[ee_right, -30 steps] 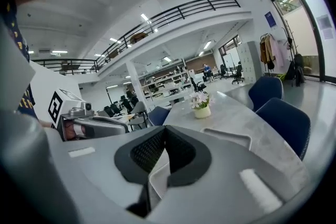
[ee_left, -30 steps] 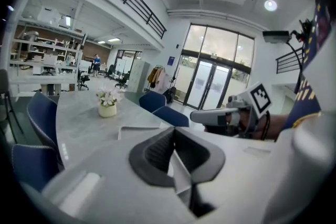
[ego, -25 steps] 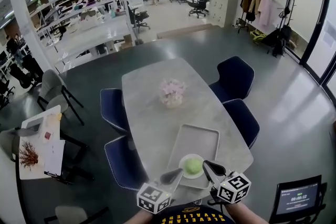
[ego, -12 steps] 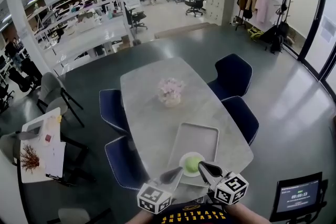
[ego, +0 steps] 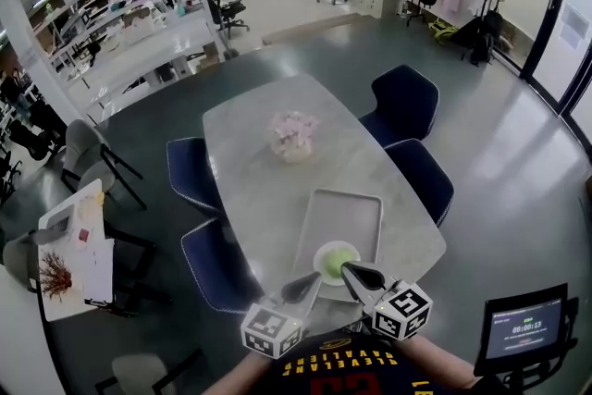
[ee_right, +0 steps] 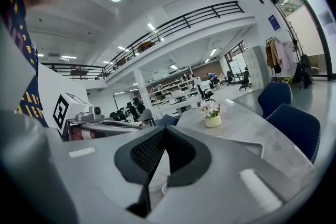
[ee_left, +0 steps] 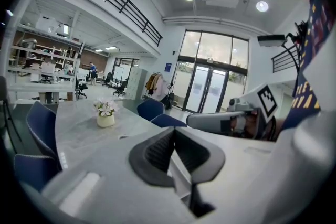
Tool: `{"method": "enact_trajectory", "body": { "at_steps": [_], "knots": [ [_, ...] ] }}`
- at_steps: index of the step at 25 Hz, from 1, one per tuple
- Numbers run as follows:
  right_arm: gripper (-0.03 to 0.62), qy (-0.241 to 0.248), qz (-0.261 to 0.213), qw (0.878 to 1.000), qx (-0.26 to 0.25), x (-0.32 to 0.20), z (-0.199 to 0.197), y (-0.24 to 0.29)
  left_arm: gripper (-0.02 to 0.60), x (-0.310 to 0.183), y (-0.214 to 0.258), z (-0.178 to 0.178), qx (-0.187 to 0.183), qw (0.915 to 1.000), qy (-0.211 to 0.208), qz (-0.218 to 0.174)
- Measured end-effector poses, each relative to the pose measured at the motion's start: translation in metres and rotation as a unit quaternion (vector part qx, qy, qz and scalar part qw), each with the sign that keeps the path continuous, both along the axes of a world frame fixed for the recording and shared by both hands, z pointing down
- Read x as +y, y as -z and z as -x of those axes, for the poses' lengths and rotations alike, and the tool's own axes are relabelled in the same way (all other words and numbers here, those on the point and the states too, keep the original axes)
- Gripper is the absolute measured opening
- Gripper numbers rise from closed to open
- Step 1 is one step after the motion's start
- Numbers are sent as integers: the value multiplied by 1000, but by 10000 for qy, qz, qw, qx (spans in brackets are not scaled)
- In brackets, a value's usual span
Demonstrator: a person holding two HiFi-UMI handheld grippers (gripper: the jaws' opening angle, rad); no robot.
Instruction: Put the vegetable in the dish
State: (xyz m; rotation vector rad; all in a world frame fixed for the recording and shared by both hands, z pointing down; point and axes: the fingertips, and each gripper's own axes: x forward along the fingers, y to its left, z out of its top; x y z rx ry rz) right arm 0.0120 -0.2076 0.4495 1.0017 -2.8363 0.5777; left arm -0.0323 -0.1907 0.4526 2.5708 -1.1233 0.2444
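A round green vegetable (ego: 337, 258) lies in a white dish (ego: 321, 265) at the near end of a grey tray (ego: 342, 216) on the grey table (ego: 259, 180). My left gripper (ego: 301, 287) hovers just left of the dish at the table's near edge, jaws shut on nothing. My right gripper (ego: 355, 274) points at the dish from its near right, also shut and empty. In the left gripper view the jaws (ee_left: 174, 132) meet at the tip, and so do they in the right gripper view (ee_right: 164, 131). The dish is hidden in both gripper views.
A pot of pale pink flowers (ego: 294, 136) stands mid-table beyond the tray. Dark blue chairs (ego: 414, 171) flank both long sides of the table. A small screen (ego: 524, 330) stands on the floor at the right, and a side table with papers (ego: 74, 245) at the left.
The head view has shifted, so the table sits higher in the picture. The right gripper's tip has drawn slightly left, closer to the dish. Both grippers stay shut.
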Motion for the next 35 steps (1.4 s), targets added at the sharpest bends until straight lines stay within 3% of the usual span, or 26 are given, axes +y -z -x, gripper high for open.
{"method": "enact_trajectory", "body": {
  "at_steps": [10,35],
  "knots": [
    [6,50,243,9997,10,11,3,-6,2,7,-6,-2,-67,9998,-23,204],
    [6,120,273,9995,85,13,6,-11,2,7,-12,-4,-83,9996,-36,278]
  ]
}}
